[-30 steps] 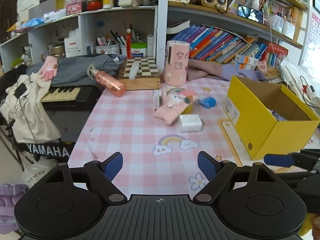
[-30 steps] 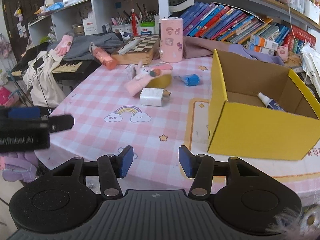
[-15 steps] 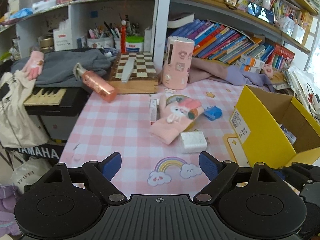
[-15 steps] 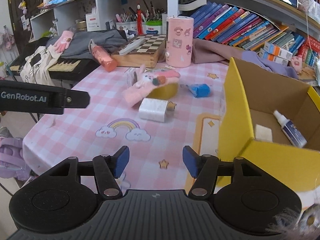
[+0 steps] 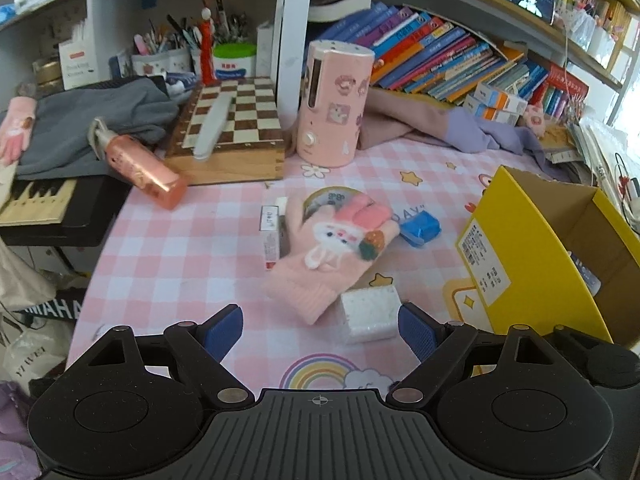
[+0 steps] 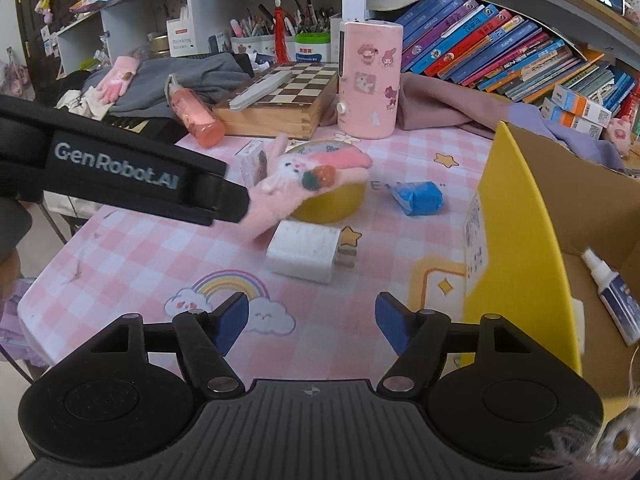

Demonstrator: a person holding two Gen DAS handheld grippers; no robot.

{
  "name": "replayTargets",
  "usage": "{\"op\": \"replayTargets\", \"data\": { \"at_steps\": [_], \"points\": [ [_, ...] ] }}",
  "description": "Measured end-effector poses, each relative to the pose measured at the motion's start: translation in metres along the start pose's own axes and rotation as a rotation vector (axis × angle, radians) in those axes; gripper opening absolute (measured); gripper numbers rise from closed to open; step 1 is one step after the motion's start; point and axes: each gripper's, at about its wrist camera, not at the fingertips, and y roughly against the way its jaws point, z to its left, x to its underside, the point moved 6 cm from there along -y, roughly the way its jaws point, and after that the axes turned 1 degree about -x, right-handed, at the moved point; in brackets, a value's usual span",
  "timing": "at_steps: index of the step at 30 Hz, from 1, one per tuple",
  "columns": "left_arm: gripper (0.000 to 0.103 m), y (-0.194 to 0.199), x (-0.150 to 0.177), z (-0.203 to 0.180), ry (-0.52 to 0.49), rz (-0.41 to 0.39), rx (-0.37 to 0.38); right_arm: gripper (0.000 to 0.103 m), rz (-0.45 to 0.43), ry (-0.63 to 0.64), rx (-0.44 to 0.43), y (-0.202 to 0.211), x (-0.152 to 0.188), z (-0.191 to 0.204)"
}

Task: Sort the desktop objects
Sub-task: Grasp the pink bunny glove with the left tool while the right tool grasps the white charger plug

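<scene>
Yellow cardboard box [image 6: 520,240] stands open at the right edge of the counter [image 5: 180,248], which carries a pink checked cloth. Inside it lie 1 white spray bottle with a dark label [image 6: 610,292] and a small white block [image 6: 578,322] at the near wall; the rest of the box floor is cut off by the frame.

Left hand-held gripper [image 5: 320,328]: released, jaws spread wide, holding nothing. Its right blue fingertip [image 5: 416,326] sits just beside the white charger block [image 5: 370,314], whether touching cannot be told. In the right wrist view the left gripper's black arm crosses in from the left and covers the cuff of the pink rabbit glove [image 5: 332,248].

Right hand-held gripper [image 6: 312,318]: released, jaws apart, empty, hovering over the rainbow print near the charger block [image 6: 306,256].

The glove [image 6: 308,184] drapes over a yellow tape roll [image 6: 332,200], hiding most of it. A small carton [image 5: 270,236] lies just left of the glove, a blue clip-like item [image 5: 420,230] to its right; its exact nature is hard to make out. Behind stand 1 pink cylinder [image 5: 334,104], a chessboard box [image 5: 232,128] and a tilted pink bottle [image 5: 144,168].
</scene>
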Motion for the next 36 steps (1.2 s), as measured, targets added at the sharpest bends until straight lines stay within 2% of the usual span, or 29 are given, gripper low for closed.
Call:
{"op": "replayTargets", "data": {
  "at_steps": [10,16,24,30,32,34,36],
  "points": [
    [0.088,-0.037,-0.017,-0.007,-0.024,0.06,0.033,0.076,0.035,0.002,-0.012,-0.036,-0.013,-0.004],
    [0.088,-0.064,-0.027,-0.01,-0.012,0.095,0.05,0.076,0.052,0.012,0.0,-0.051,-0.013,-0.007],
    [0.083,-0.086,-0.032,-0.014,-0.016,0.122,0.034,0.077,0.049,0.01,-0.013,-0.063,-0.017,-0.009],
    [0.064,-0.091,-0.033,-0.003,0.076,0.138,0.075,0.076,0.045,0.026,-0.026,-0.071,-0.022,-0.005],
    [0.046,-0.092,-0.031,0.001,0.106,0.144,0.095,0.076,0.047,0.037,-0.029,-0.075,-0.023,-0.003],
    [0.033,-0.091,-0.032,0.004,0.112,0.141,0.108,0.076,0.05,0.041,-0.028,-0.079,-0.024,-0.003],
    [0.024,-0.087,-0.033,0.006,0.119,0.134,0.12,0.076,0.053,0.045,-0.03,-0.083,-0.025,-0.003]
  ]
}}
